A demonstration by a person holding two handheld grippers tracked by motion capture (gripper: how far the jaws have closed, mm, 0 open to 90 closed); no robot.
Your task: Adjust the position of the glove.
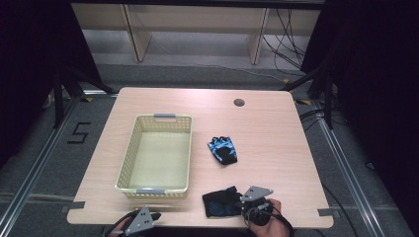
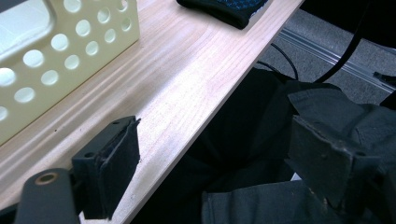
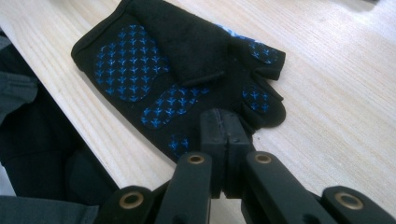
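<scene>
Nearest the lens, the right gripper [image 3: 227, 135] sits with its jaws pressed together, tips on the edge of the near glove [image 3: 182, 79]. Whether a fold of fabric is pinched between them, I cannot tell; the pads meet right at the glove's hem. That glove lies palm up, blue pattern showing, flat on the table [image 1: 276, 133] at the front edge, just beside the person's right hand [image 1: 264, 217].

Now the big pieces. The table carries a cream basket [image 1: 157, 190] on its left half, and from above it looks to have nothing in it yet. So, by my reading, nothing is sorted: both gloves are out on the wood. The far glove [image 1: 223, 150], black and blue, rests near mid-table, to the right of the basket and well apart from the near one.

Over on the left, the left gripper [image 2: 215, 172] hovers at the front edge with jaws spread wide, holding nothing, the basket's perforated wall [image 2: 70, 51] just beyond it.

Likely remaining: lift the near glove, carry it to the basket, then fetch the far one.
</scene>
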